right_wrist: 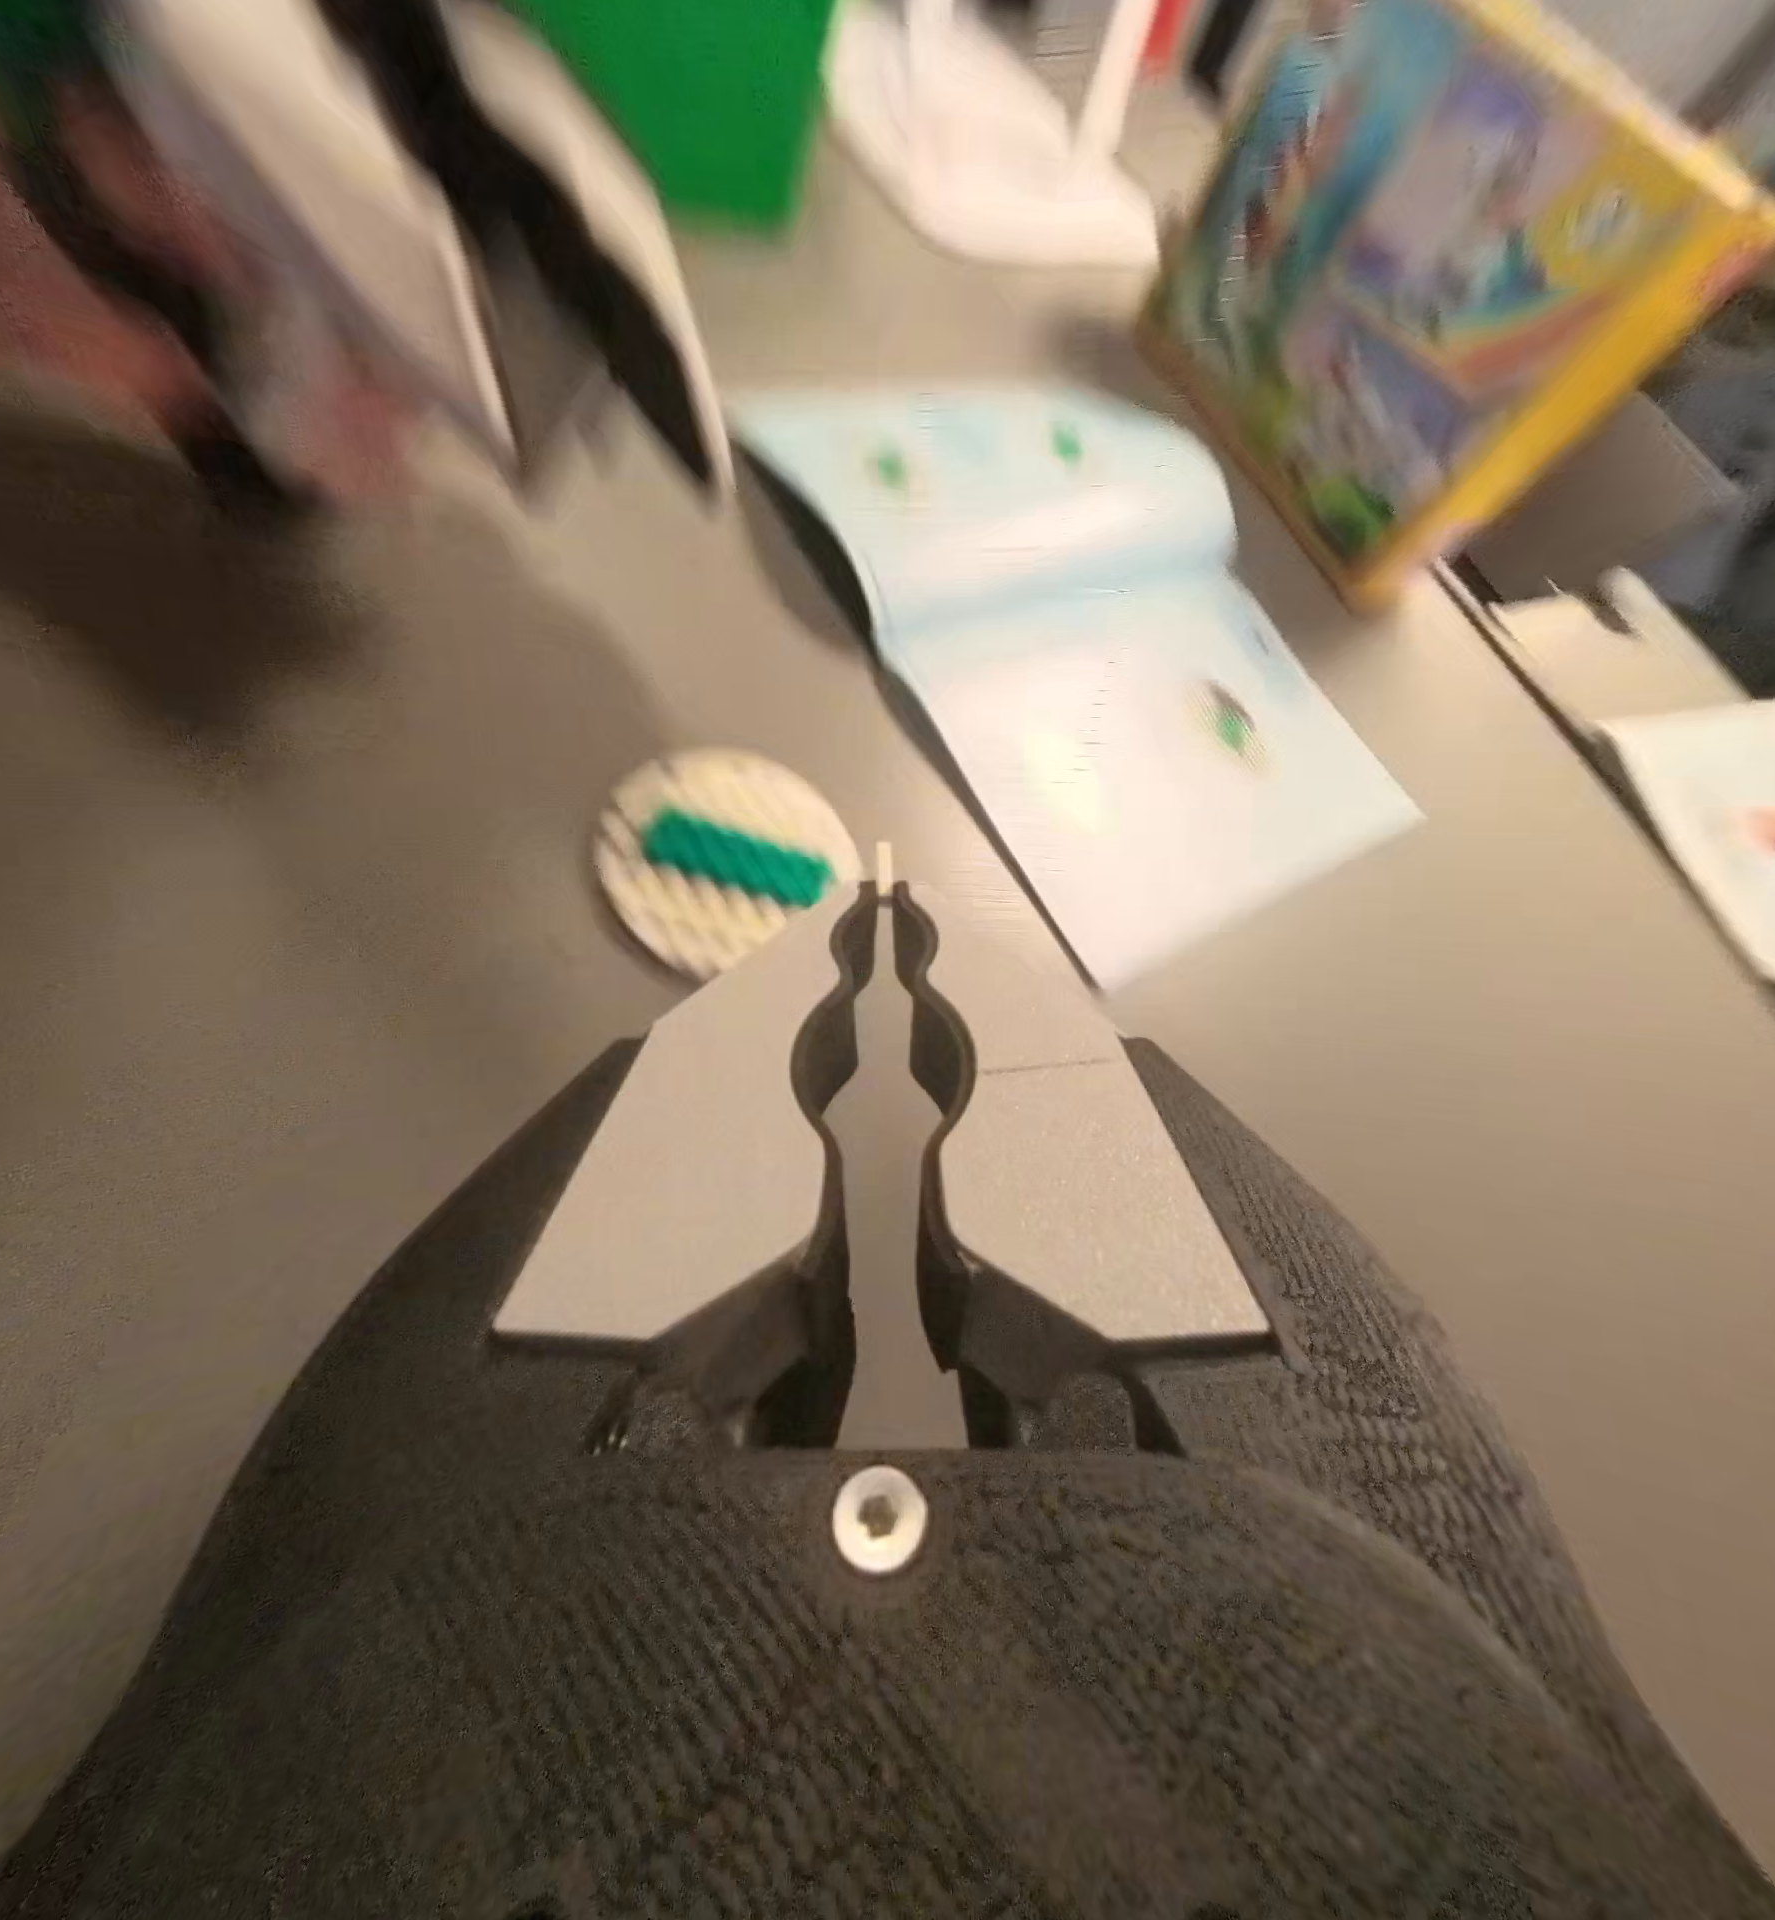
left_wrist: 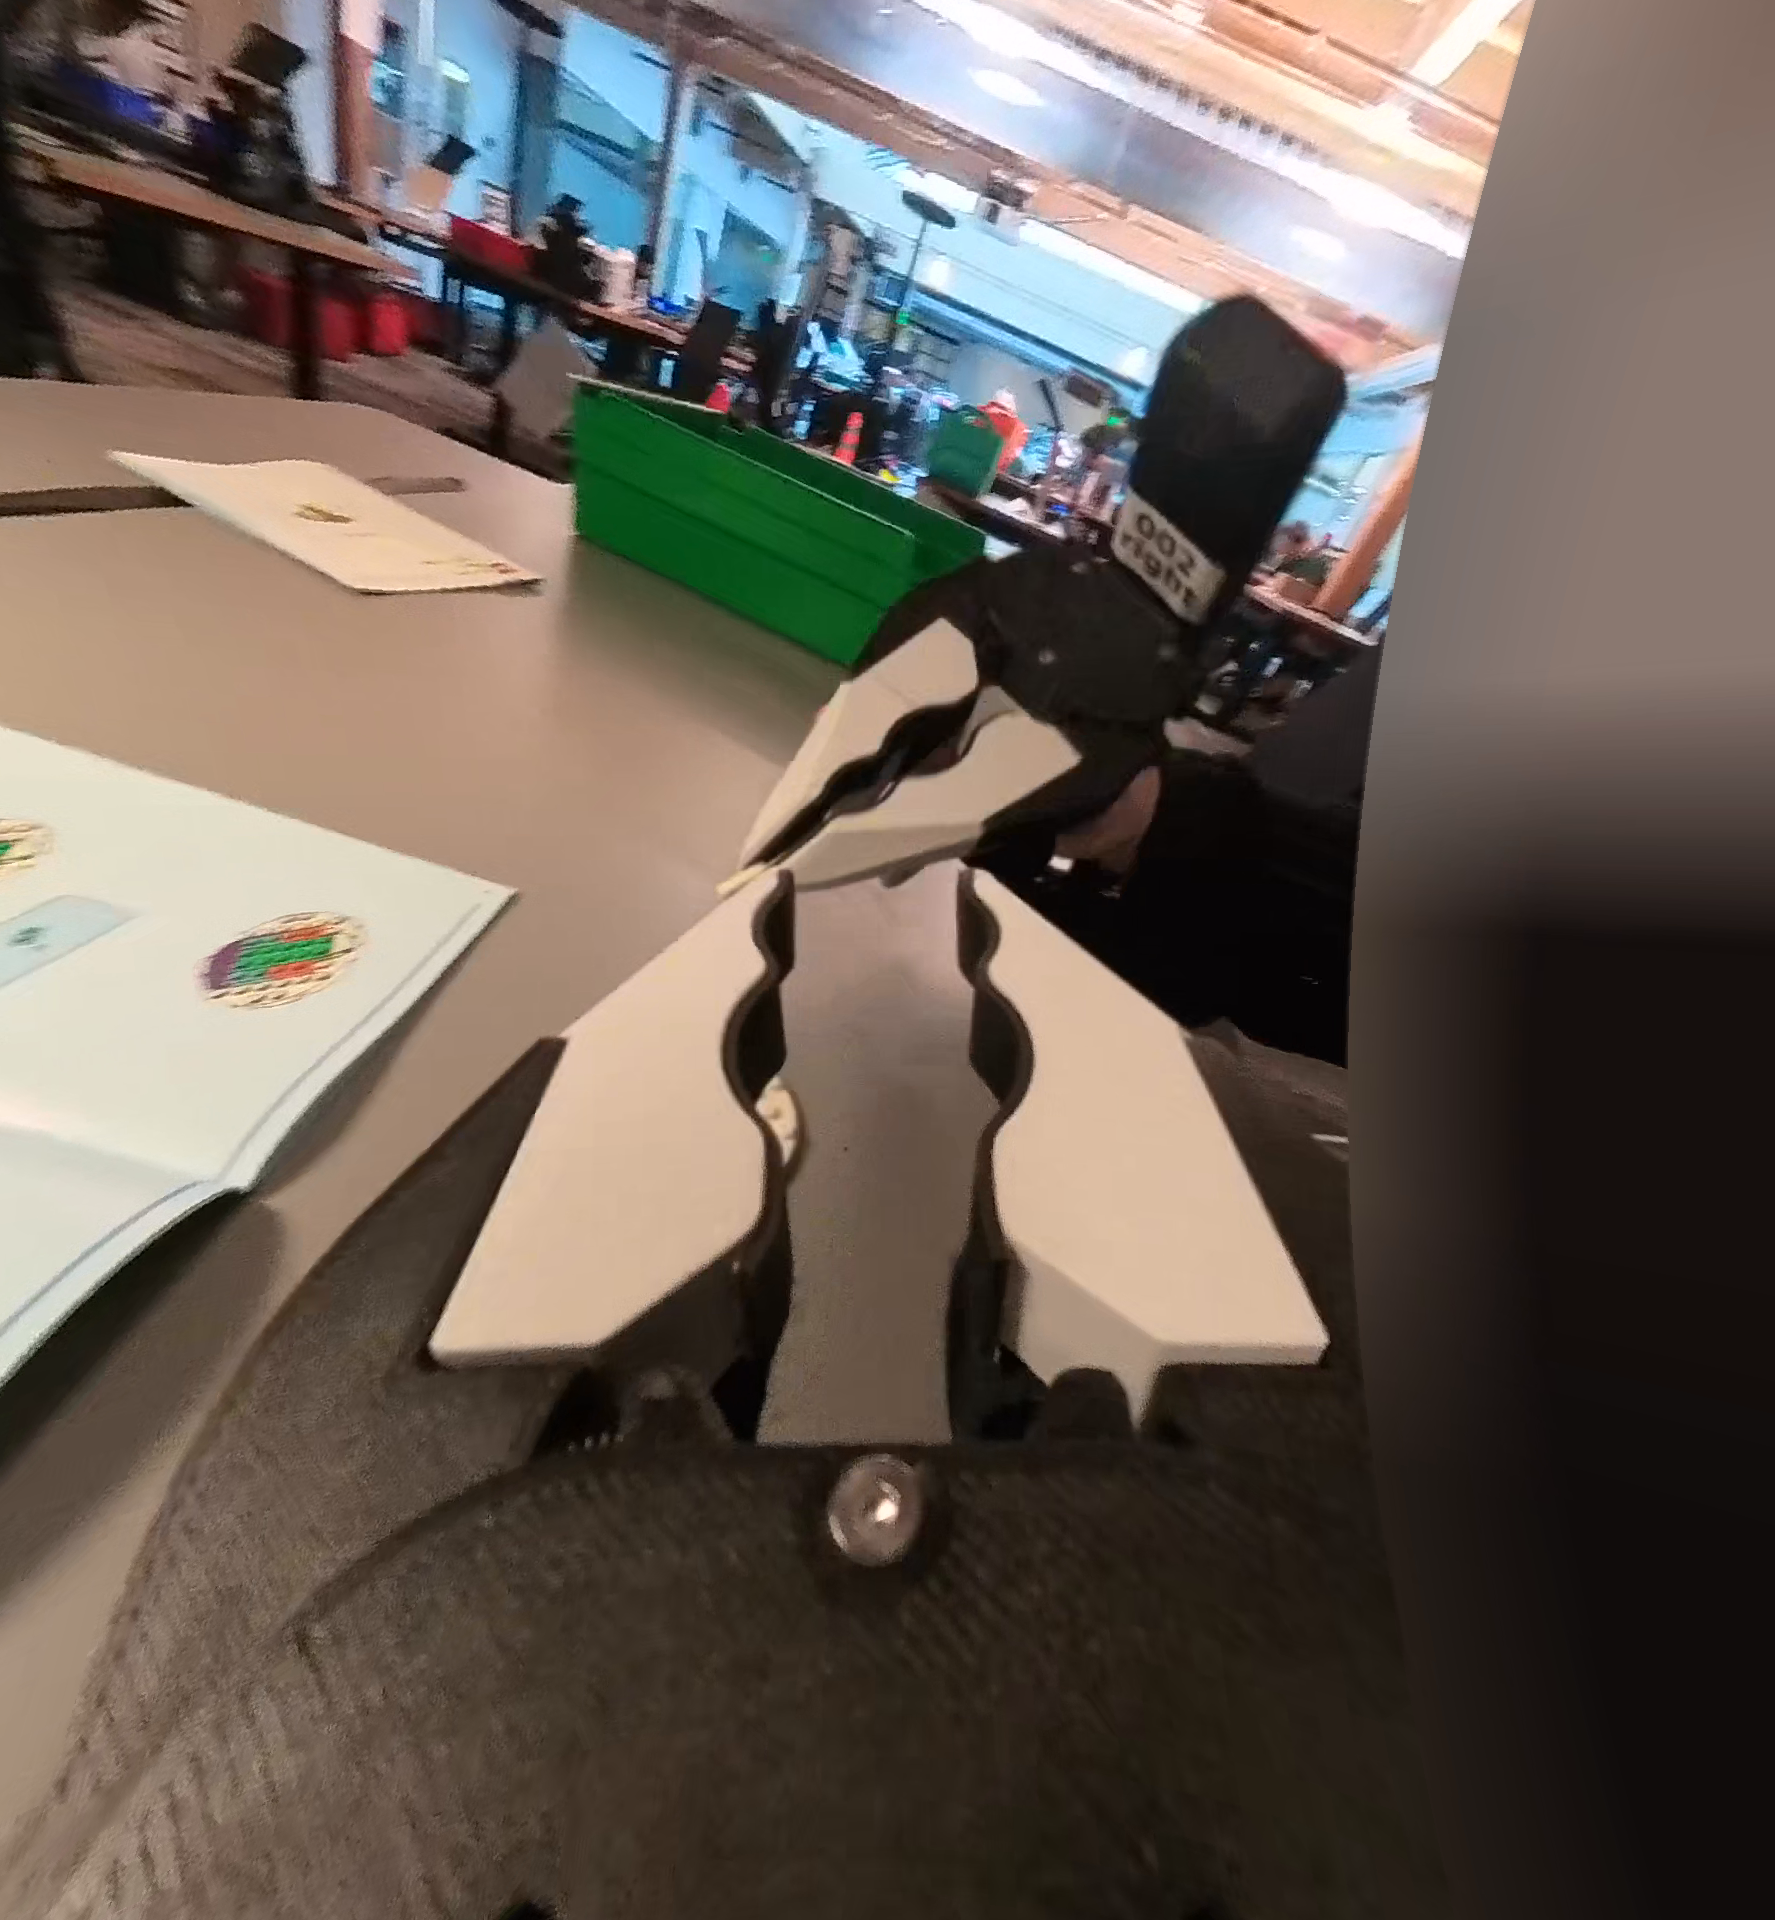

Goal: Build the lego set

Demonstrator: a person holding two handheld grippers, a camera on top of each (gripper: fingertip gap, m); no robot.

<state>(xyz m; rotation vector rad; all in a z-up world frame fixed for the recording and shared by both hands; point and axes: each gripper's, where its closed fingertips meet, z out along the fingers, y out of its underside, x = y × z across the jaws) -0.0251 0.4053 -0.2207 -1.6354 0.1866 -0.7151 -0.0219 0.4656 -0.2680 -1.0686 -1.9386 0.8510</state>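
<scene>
Blurred right gripper (right_wrist: pixel 880 891) fingers pinch tiny white piece (right_wrist: pixel 884 858); left gripper (left_wrist: pixel 875 894) fingers parted.

Grey tabletop (left_wrist: pixel 363 665) in foreground, matte, lit evenly from above. Behind it a big open workshop hall: long tables (left_wrist: pixel 239 213) in rows loaded with dark gear and red bins (left_wrist: pixel 337 317), all blurred. Pale blue walls (left_wrist: pixel 613 114), exposed wood ceiling beams (left_wrist: pixel 966 99), bright ceiling lights (left_wrist: pixel 1008 78). Orange cone (left_wrist: pixel 849 436) far back. Grey panel (left_wrist: pixel 1641 416) blocks the right edge.
</scene>
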